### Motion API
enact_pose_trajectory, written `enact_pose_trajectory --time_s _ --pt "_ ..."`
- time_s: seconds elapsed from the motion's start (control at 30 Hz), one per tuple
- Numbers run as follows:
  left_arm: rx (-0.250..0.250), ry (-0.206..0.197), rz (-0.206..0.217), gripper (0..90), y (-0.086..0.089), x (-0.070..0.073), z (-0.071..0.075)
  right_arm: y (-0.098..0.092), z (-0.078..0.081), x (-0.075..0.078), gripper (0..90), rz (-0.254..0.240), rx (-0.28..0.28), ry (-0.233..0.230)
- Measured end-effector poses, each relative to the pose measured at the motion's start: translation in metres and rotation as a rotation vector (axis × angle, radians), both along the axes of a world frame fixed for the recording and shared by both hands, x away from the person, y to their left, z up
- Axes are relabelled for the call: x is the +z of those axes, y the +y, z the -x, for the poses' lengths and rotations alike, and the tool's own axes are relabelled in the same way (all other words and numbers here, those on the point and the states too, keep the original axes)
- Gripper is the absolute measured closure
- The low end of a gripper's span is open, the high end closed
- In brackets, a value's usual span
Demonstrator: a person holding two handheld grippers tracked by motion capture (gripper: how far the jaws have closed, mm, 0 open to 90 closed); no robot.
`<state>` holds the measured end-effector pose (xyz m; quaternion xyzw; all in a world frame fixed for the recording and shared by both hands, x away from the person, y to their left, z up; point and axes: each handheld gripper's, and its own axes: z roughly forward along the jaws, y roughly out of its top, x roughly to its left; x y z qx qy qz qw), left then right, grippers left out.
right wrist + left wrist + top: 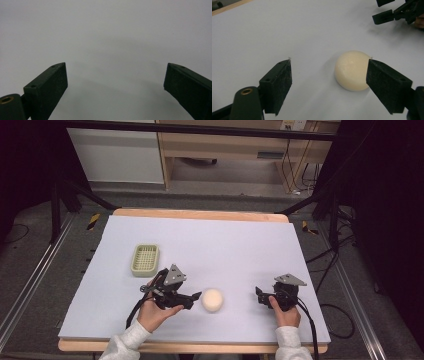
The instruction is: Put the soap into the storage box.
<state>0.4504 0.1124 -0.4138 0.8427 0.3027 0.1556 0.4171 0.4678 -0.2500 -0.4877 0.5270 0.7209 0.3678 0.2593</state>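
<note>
a: where's the cream round soap [351,70]?
b: on the white table [225,245], just inside the left gripper [329,75]'s wide-apart jaws, against one pad.
a: right gripper [115,80]?
b: jaws spread, holding nothing.

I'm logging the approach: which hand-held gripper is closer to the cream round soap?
The left hand-held gripper: its open jaws nearly reach the cream round soap; the right hand-held gripper sits farther off.

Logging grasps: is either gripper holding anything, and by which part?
Nothing is held. The left gripper is open around the cream soap, not clamped; the right gripper is open over bare table.
</note>
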Motion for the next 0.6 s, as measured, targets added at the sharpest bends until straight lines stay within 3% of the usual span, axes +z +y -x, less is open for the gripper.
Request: enact_pose_trajectory --time_s 0.6 --pt "-0.047 0.026 -0.047 18.4 -0.026 -0.008 0.0 0.0 0.0 0.0 5.5 -0.004 0.001 0.003"
